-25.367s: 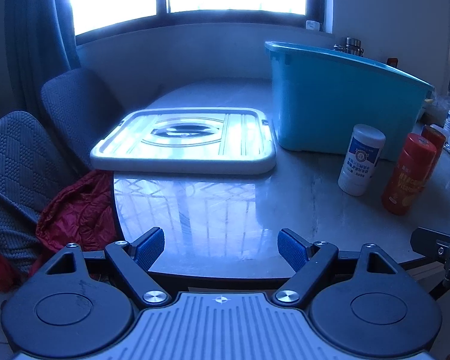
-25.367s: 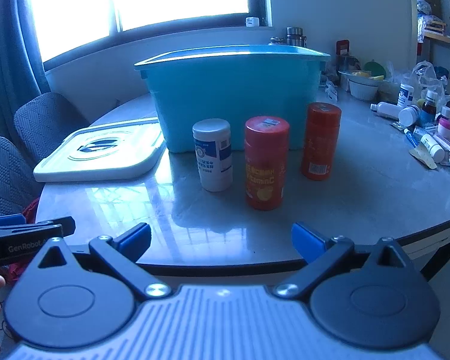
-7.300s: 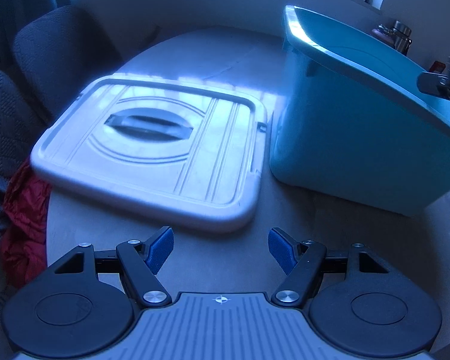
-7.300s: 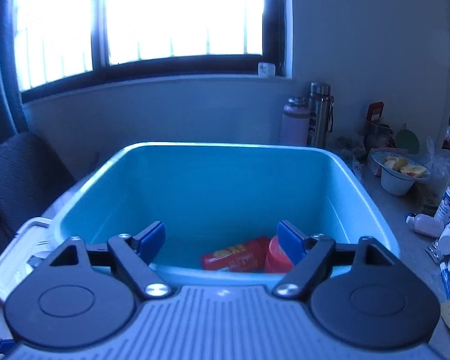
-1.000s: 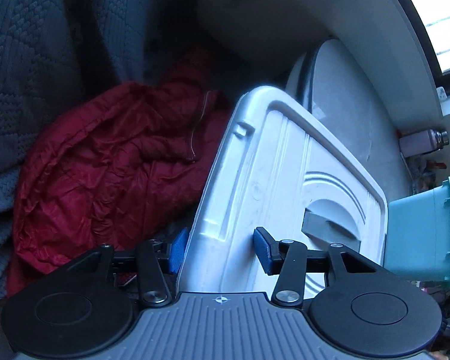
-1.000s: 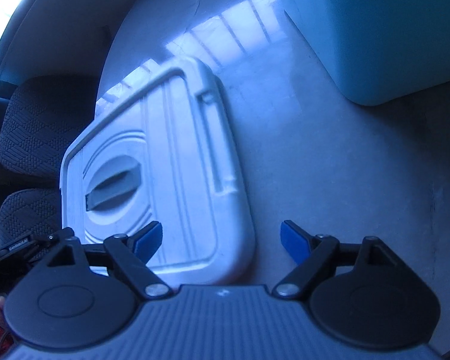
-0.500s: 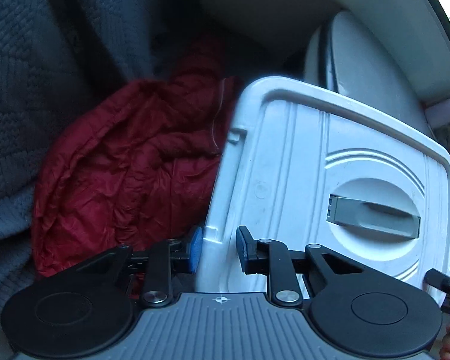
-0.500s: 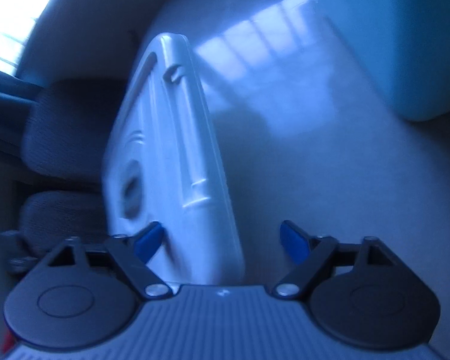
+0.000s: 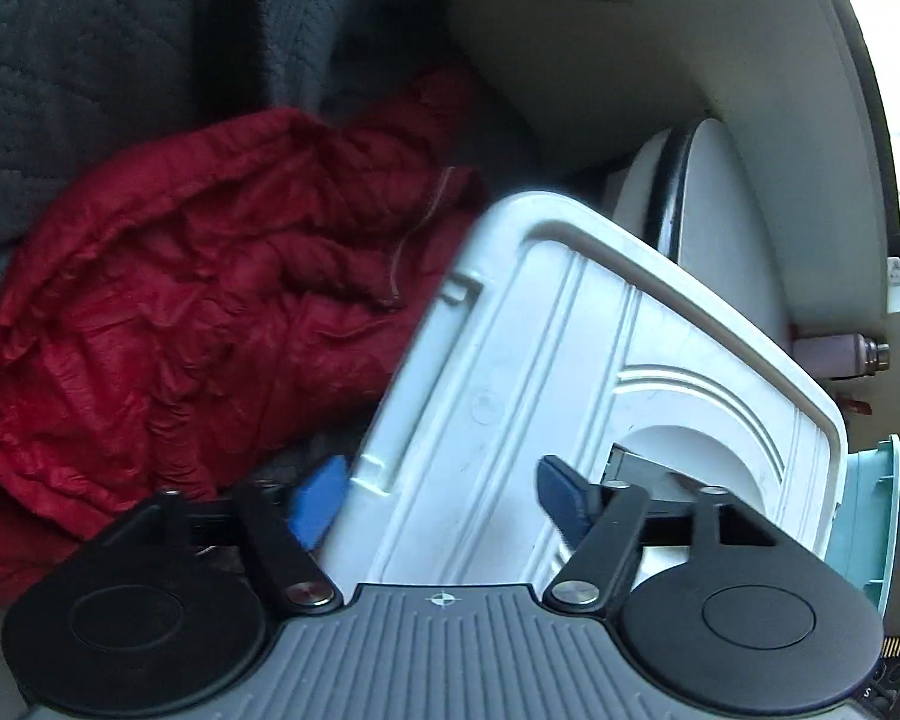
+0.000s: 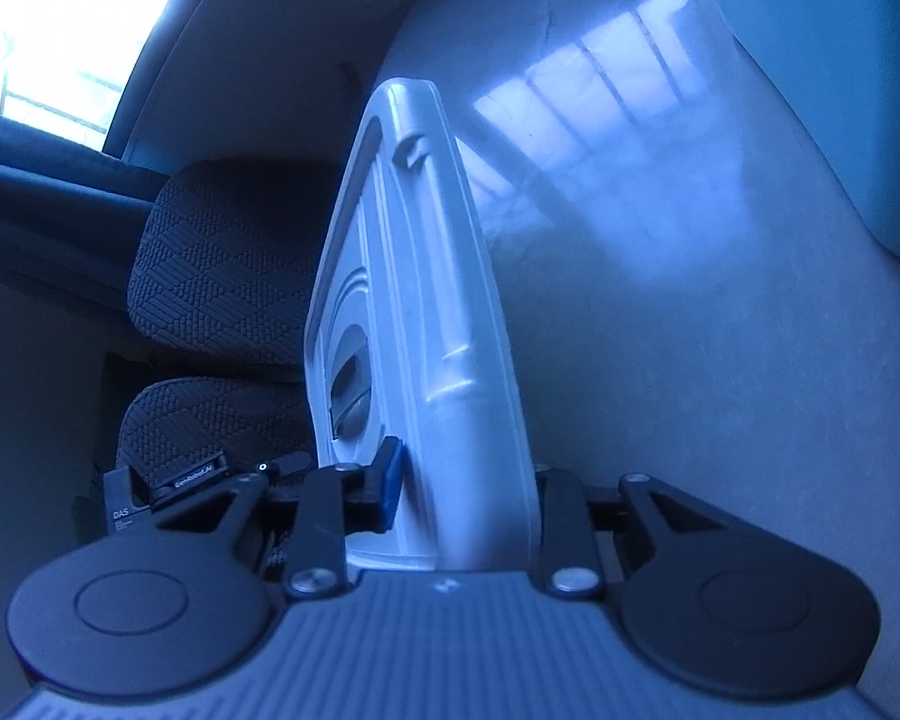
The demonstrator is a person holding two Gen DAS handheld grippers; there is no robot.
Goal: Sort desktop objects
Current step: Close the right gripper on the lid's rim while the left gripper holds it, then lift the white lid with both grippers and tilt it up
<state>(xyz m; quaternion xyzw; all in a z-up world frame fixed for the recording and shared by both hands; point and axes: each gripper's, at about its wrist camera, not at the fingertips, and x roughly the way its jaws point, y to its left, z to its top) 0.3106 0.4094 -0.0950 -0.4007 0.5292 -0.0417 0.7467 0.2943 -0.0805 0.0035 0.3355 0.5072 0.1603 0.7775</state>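
The white bin lid (image 9: 576,396) with a grey handle (image 9: 636,462) is tipped up off the table. My left gripper (image 9: 444,504) is open; its jaws stand wide on either side of the lid's edge, not pressing it. My right gripper (image 10: 468,492) is shut on the lid's rim (image 10: 468,360), which I see edge-on. The teal bin shows at the right edge of the left wrist view (image 9: 870,516) and the upper right of the right wrist view (image 10: 840,90).
A red jacket (image 9: 198,312) lies on a grey chair (image 9: 90,60) to the left of the table edge. Two grey chair backs (image 10: 228,258) stand behind the lid. A pink flask (image 9: 840,354) stands at the far side. The table top (image 10: 690,300) reflects the window.
My left gripper has opened and let go of the lid edge. My right gripper has closed on the lid's rim, and the lid stands steeper than before.
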